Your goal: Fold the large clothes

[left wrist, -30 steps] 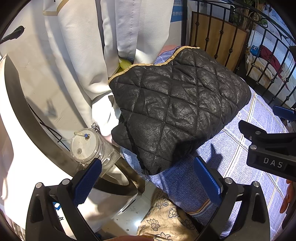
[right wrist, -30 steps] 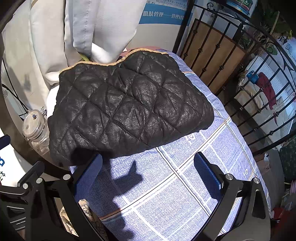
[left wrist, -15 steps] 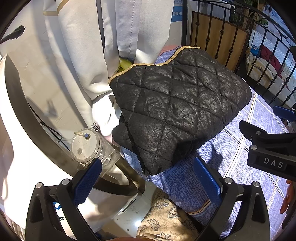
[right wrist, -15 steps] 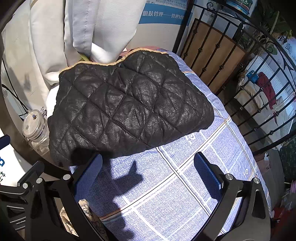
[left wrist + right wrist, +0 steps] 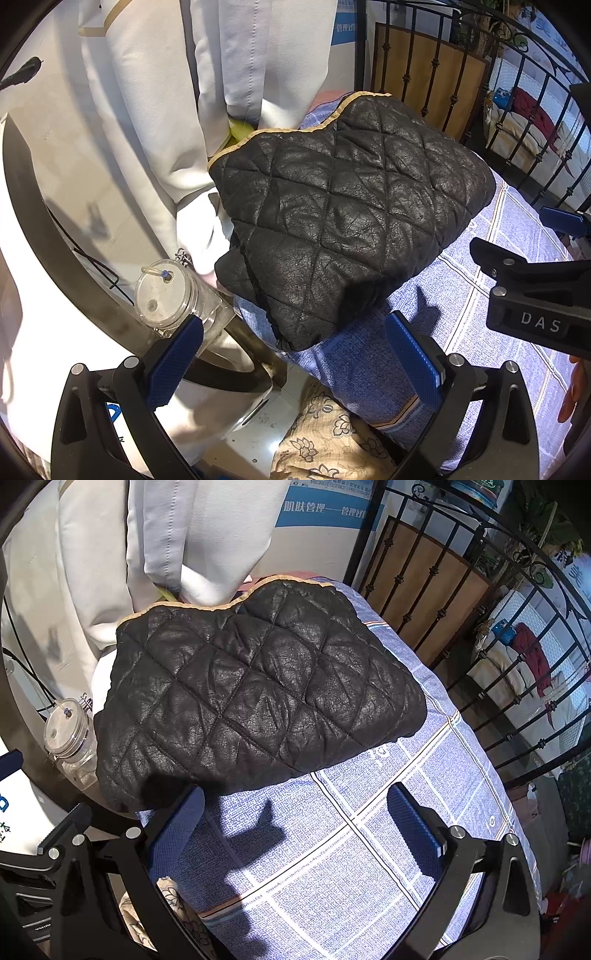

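Jacket [image 5: 255,698] lies folded into thick black bundle on blue checked sheet [image 5: 369,830], at 12 o'clock from both your claws, near edge overhanging sheet's left side. Left claw [image 5: 291,354] wide open, holds nothing. Right claw [image 5: 295,819] wide open, holds nothing, left pad just short of bundle.

Risks:
- Push bundle toward 9 o'clock and it slides off edge onto jar [image 5: 166,295].
- Grab only top layer and fold springs open; padding is stiff.
- White coat [image 5: 155,110] hangs close behind; don't snag it.

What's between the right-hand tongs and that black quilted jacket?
Only bare blue checked sheet, crossed by the tongs' shadow. The right tongs hang open short of the folded black quilted jacket, as the right wrist view shows.
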### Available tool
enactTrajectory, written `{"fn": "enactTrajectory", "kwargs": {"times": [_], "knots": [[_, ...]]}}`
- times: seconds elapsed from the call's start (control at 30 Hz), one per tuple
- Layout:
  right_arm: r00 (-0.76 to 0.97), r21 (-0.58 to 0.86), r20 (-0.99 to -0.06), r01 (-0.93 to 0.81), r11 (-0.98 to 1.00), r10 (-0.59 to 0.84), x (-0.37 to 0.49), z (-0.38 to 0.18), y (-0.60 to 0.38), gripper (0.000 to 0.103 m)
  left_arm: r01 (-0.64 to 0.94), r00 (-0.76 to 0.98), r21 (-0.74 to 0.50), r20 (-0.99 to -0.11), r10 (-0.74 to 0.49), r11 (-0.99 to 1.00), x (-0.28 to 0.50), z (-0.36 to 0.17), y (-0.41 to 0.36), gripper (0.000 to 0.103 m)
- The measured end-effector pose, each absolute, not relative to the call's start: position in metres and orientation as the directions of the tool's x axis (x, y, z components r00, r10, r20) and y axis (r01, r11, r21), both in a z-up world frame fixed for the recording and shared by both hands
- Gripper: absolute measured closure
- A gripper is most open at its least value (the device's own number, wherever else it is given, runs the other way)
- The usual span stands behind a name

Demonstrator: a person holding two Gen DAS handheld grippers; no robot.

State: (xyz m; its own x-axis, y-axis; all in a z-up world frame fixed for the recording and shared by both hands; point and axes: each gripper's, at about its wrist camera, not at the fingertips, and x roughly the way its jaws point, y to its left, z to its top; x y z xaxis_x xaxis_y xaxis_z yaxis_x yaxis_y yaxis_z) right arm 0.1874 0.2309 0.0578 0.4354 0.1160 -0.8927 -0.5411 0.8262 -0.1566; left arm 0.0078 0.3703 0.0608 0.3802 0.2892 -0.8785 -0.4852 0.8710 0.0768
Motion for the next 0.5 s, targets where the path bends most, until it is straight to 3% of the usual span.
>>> {"fn": "enactTrajectory", "kwargs": {"times": [0.5], "knots": [[0.437,-0.155,-0.892,-0.537,0.829,0.117,0.1883,0.0584,0.23,0.005,-0.497,0.366,0.054,-0.892,0.266,0.866,0.0096,0.0595,0.3715,0.006]]}}
